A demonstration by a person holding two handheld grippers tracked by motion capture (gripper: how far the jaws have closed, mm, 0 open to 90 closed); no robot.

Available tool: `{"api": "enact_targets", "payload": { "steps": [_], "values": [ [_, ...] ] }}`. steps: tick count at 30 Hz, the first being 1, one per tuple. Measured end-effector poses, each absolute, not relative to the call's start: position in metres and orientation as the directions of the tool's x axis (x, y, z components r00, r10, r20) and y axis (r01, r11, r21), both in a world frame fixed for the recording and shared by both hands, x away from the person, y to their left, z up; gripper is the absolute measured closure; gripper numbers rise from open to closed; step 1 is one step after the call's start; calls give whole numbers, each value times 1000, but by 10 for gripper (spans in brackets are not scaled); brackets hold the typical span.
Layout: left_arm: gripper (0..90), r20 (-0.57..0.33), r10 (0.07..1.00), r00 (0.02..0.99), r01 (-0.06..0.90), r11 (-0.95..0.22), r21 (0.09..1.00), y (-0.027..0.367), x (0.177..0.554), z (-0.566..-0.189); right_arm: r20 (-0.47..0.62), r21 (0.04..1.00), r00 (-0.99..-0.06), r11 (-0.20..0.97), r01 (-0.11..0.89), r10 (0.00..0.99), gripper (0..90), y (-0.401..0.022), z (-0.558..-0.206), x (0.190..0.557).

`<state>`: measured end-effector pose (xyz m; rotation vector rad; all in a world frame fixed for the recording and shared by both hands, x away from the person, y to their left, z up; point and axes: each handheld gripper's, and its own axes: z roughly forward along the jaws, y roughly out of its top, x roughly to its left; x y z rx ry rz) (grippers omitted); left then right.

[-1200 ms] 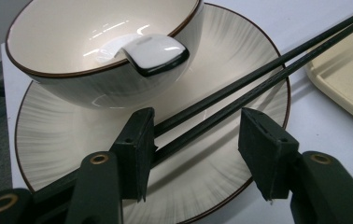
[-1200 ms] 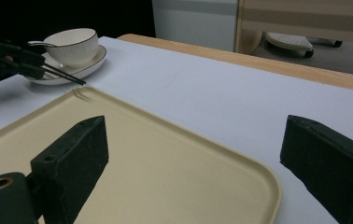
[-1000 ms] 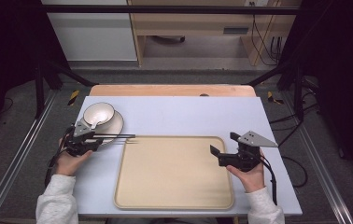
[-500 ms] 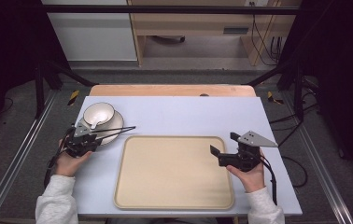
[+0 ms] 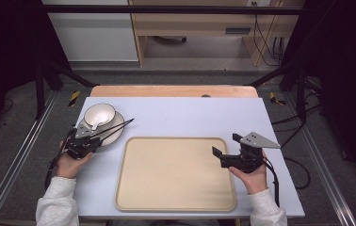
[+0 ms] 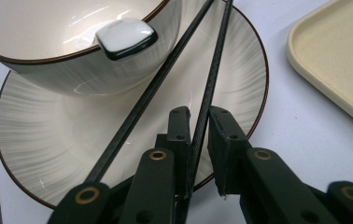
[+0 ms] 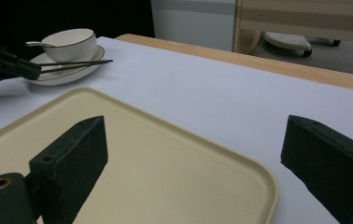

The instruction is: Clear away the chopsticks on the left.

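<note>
No text, label, brand, number or sign can be read in any of the views. The bowl (image 6: 62, 44), the plate (image 6: 95, 135), the tray (image 5: 176, 174) and the table (image 5: 190, 115) carry no writing that can be made out.
</note>
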<state>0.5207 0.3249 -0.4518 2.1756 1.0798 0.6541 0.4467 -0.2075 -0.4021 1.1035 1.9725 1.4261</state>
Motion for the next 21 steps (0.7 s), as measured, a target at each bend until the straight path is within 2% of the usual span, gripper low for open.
{"api": "enact_targets", "payload": {
  "steps": [12, 21],
  "values": [
    [850, 143, 832, 536, 537, -467, 702, 322, 522, -451, 89, 932, -566, 132, 337, 819, 73, -208, -402, 447],
    [782, 92, 855, 511, 561, -413, 718, 320, 527, -449, 86, 932, -569, 136, 337, 818, 72, -208, -402, 447]
  ]
}}
